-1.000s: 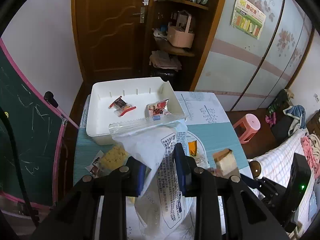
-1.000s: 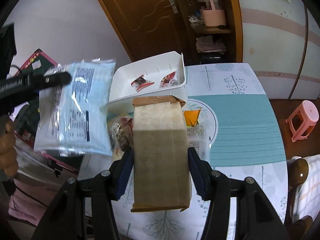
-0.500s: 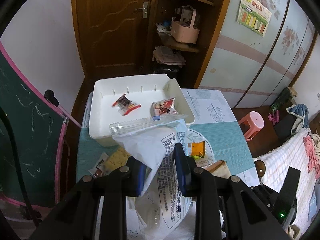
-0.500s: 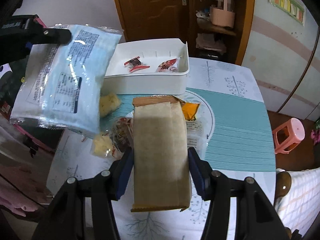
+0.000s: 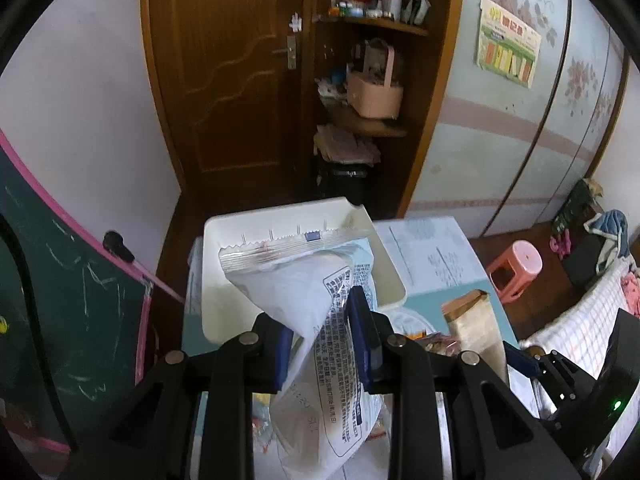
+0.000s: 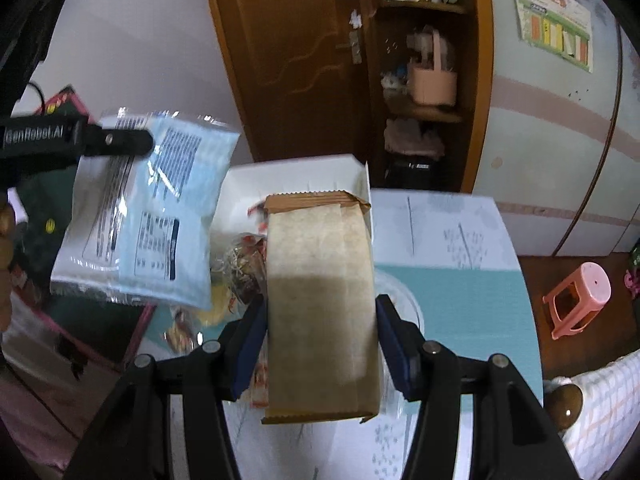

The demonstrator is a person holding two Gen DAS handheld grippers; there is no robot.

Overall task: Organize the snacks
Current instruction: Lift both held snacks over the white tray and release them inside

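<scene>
We see the left claw (image 5: 323, 334) clamped on a pale blue-and-white snack bag (image 5: 320, 312), glossy, printed with dense dark text, its crimped clear seal lifted ahead of the claw over the white bin (image 5: 224, 280). The right claw (image 6: 320, 340) grips a tan paper pouch (image 6: 320, 300) with a folded, zigzag-cut brown top, held upright above the table (image 6: 460, 300). Left of this claw, small wrapped snacks (image 6: 240, 264) lie loose on the table; their blurred wrappers may be red and yellow. The bin sits just beyond the pouch's top.
</scene>
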